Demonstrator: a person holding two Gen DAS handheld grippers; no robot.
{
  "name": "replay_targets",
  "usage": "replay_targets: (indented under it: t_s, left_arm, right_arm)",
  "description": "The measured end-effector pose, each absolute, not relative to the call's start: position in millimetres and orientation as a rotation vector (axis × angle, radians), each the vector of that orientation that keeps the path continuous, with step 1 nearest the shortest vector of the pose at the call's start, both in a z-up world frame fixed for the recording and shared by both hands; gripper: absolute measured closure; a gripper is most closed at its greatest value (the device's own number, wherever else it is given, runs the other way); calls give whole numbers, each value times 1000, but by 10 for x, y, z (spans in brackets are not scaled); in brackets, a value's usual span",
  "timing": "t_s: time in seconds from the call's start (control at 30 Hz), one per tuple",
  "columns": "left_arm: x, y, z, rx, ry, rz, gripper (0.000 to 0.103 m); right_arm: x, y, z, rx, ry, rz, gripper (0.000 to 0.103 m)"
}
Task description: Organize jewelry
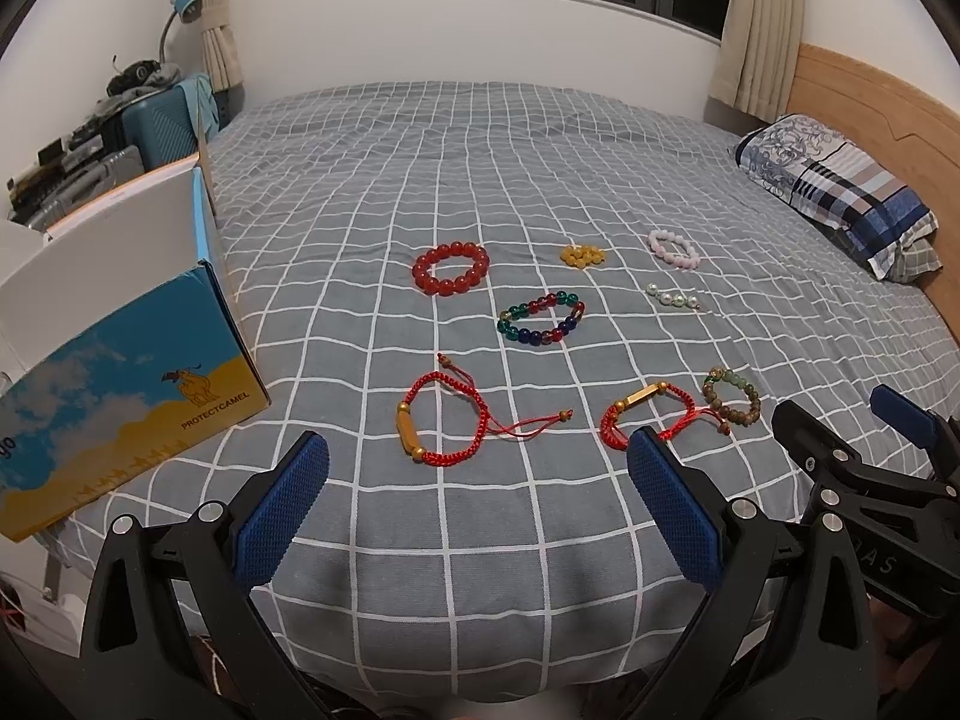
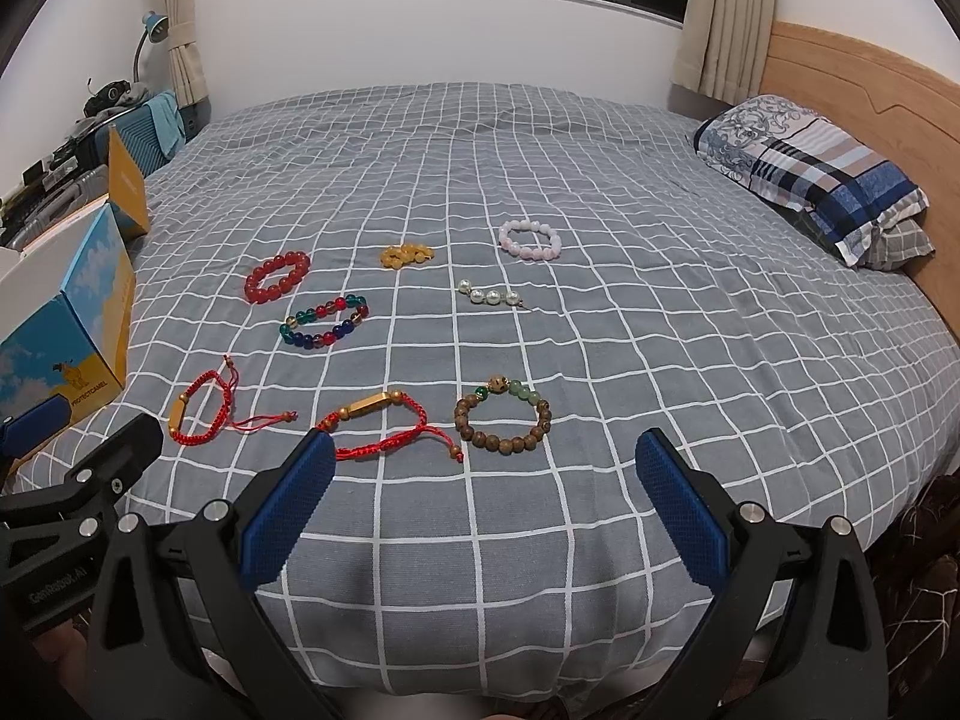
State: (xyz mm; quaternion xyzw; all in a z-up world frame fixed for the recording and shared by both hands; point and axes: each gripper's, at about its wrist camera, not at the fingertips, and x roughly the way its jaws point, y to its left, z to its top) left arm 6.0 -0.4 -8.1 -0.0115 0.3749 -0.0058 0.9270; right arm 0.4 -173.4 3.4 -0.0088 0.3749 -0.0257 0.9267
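Both tools are being held low over the near edge of the bed point(image 1: 540, 138), side by side, facing the jewelry. The left tool point(image 1: 477, 468) is being kept wide open and empty; the right tool point(image 2: 483, 465) likewise.

Eight pieces are lying apart on the checked cover (presumably spread for single picks): red bead bracelet point(image 1: 450, 269), multicolour bracelet point(image 1: 541, 318), two red cord bracelets point(image 1: 441, 423) point(image 2: 384, 423), wooden bead bracelet point(image 2: 503, 420).

An open box point(image 1: 129, 384) is standing at the left edge, judged the destination. Nothing is being gripped yet.
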Motion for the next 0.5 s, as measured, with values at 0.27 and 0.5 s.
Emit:
replay_targets:
  t_s: [0.27, 0.5]
  left_arm:
    - [61, -4, -83, -20, 771, -11, 6]
    - [62, 23, -101, -23, 776, -3, 6]
  right_arm:
    - [4, -1739, 39, -18, 769, -52, 7]
    - [2, -1740, 40, -17, 766, -52, 7]
